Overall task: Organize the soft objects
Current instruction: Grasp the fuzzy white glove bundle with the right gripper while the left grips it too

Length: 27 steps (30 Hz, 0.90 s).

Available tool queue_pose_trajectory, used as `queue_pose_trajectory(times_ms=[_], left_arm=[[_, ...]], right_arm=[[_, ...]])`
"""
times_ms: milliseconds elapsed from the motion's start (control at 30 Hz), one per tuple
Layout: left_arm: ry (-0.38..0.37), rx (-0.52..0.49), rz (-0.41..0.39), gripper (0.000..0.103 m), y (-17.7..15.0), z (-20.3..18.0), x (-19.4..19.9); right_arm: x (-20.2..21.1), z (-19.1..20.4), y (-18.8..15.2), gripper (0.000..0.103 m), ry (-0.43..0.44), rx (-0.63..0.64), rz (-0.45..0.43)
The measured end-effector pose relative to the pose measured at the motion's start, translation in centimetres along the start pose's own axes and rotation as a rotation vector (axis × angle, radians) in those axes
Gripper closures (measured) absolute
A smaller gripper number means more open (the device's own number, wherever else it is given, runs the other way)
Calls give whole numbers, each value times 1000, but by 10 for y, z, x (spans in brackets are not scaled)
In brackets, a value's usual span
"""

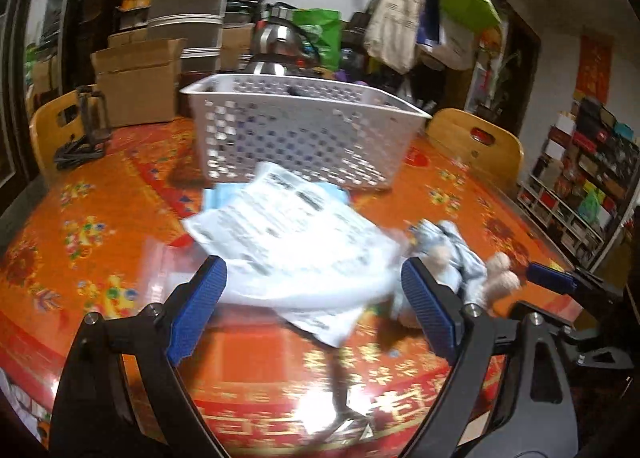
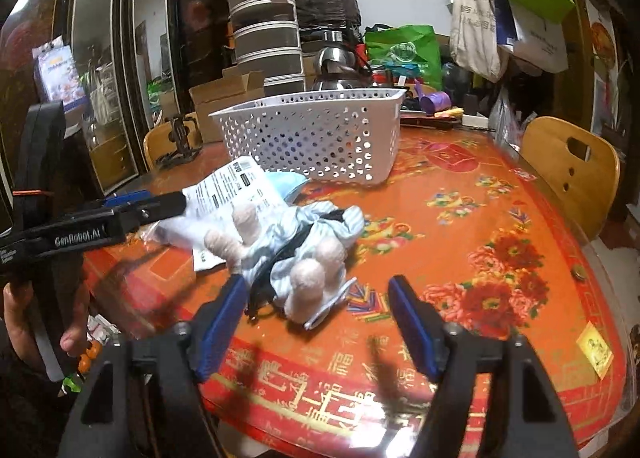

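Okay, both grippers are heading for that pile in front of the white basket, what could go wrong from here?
1. The white plastic package overlaps the stuffed toy, so the open left gripper might drag both together.
2. A dark cord runs across the toy; the open right gripper could snag it.
3. The grippers sit close together and could collide over the pile.

White perforated basket [image 2: 312, 138], orange-red floral tablecloth [image 2: 480, 258], blue-and-white striped plush toy [image 2: 296, 254], blue-padded tongs [image 2: 316, 314]
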State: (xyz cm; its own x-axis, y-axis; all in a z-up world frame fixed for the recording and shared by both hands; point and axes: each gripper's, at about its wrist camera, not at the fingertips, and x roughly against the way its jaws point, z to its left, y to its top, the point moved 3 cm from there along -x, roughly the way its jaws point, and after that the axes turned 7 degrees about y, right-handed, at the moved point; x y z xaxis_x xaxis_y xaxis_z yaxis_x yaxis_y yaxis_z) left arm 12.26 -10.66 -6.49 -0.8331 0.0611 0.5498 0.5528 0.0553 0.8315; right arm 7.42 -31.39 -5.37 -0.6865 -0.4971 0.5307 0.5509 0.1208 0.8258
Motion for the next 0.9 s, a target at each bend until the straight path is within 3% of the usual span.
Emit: queue_pose_trajectory(times_ms=[133,200,533,667,733,800,900], left_arm=[[-16,-56,-15,15,-7,-20,-1],[-23,-74,-10,15,-10,-28,-3],[-62,-97,-25,15,-14,-43,2],[-70,-116,-13,16,-15,-50,-2],[-74,-117,-1,19,-17,-52,-6],[-81,-120,11,33,-19,-52,-11],[-96,-124,25,37,-20,-54,-16]], right_arm=[[-5,-7,-2,48,23,-34,1],[-8,-7,-3,60,29,-34,10],[-8,-9,-1,68,40,-48,-7],[-10,-8,0,79,47,-42,-2],[-12,-8,0,82,55,-44,3],[-12,-8,0,86,59,-47,3],[-13,-7,-1,88,62,-43,7]])
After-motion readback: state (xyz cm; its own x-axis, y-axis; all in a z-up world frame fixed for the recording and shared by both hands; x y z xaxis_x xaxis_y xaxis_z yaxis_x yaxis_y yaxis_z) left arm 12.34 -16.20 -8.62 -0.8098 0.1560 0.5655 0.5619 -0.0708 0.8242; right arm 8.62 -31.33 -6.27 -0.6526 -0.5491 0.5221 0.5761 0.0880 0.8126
